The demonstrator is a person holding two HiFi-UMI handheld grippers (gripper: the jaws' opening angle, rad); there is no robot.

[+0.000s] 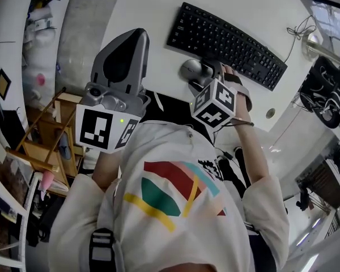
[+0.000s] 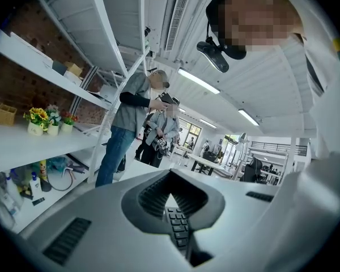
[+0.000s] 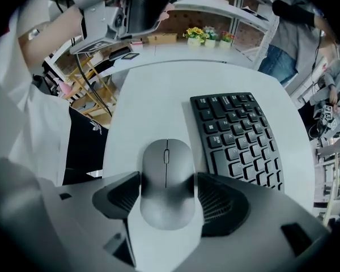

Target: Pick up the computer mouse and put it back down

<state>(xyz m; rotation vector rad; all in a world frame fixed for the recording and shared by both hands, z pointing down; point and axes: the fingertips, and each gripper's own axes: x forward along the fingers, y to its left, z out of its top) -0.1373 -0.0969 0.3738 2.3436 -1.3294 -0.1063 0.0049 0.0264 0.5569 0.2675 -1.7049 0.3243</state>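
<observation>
A grey computer mouse (image 3: pixel 166 180) sits between the pads of my right gripper (image 3: pixel 167 194), which press on its two sides. In the head view the mouse (image 1: pixel 189 68) lies at the near edge of the white table (image 1: pixel 153 10), just left of the black keyboard (image 1: pixel 226 44), with the right gripper (image 1: pixel 201 72) on it. I cannot tell whether the mouse rests on the table or is lifted off it. My left gripper (image 1: pixel 127 38) is held up off the table's left edge, jaws together and empty (image 2: pixel 171 180).
The keyboard (image 3: pixel 238 135) runs along the mouse's right. A thin cable (image 1: pixel 300 30) lies past the keyboard's far end. Wooden furniture (image 1: pixel 45 135) stands left of the table. Shelves with flower pots (image 3: pixel 207 35) and standing people (image 2: pixel 130 123) are beyond.
</observation>
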